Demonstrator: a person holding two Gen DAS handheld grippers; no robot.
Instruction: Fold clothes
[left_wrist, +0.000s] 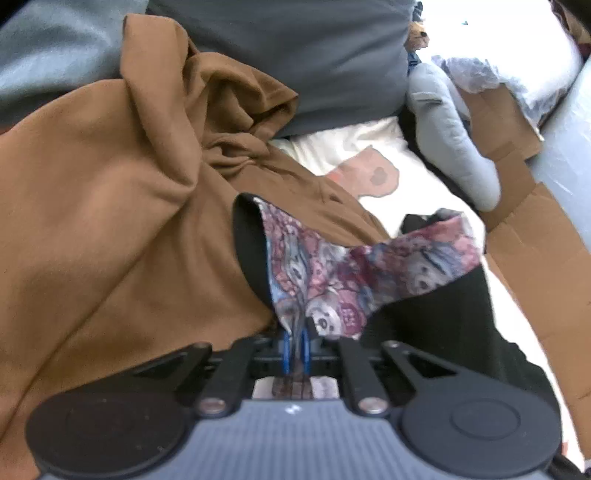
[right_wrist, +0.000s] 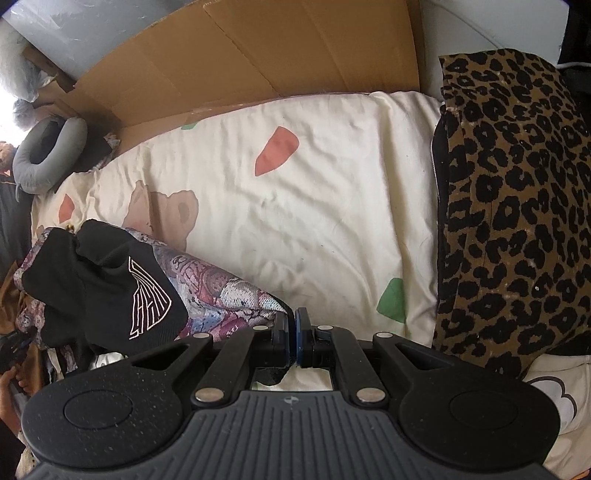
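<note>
While both the left gripper (left_wrist: 295, 345) and right gripper (right_wrist: 294, 334) pinch the black garment (right_wrist: 107, 291) tight, draw them apart evenly above the cream sheet (right_wrist: 314, 206).

Cream printed bedsheet (right_wrist: 295, 221) bordered by cardboard (right_wrist: 258, 55).

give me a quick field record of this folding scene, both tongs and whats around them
garment in work: black top with patterned lining and a line logo
left tongs: shut on the patterned lining
right tongs: shut on an edge of the same black top
surface: cream bedsheet with coloured shapes
left of garment: brown garment, crumpled
right side: leopard-print cloth, lying on the sheet
behind: cardboard, grey neck pillow
</note>
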